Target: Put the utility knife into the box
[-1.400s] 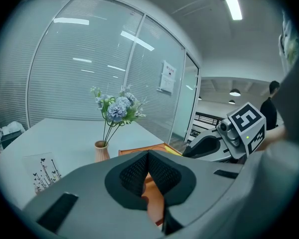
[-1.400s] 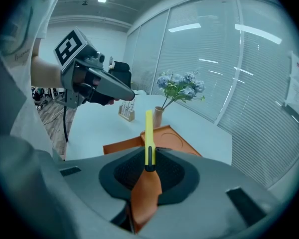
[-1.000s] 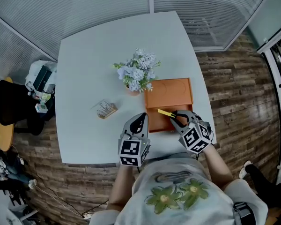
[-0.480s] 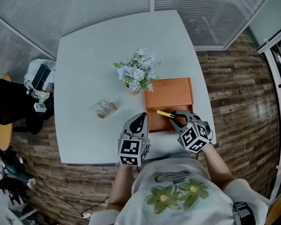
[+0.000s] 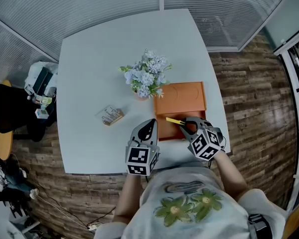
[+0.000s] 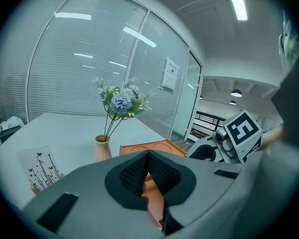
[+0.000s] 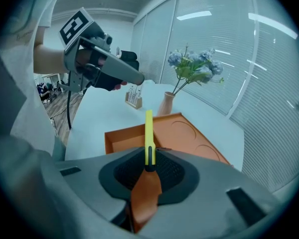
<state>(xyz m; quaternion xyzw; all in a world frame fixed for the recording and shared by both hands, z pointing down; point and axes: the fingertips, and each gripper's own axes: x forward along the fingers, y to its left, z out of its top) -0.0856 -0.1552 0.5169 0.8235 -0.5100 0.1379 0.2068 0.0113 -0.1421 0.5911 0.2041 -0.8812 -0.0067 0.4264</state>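
the right gripper [image 5: 187, 125] is clenching the yellow utility knife [image 5: 175, 120] by its near end, and the knife's body is sticking out beyond the jaws over the near part of the orange box [image 5: 182, 101]. compared with a second ago, this gripper is sitting slightly lower and closer to the box, with the grip unchanged. this suggests the lowering is under way and the release is not yet done. the left gripper [image 5: 148, 126] is staying put just left of the box, its jaws closed together on nothing. the flower vase [image 5: 144, 78] is standing just beyond the box's far-left corner.
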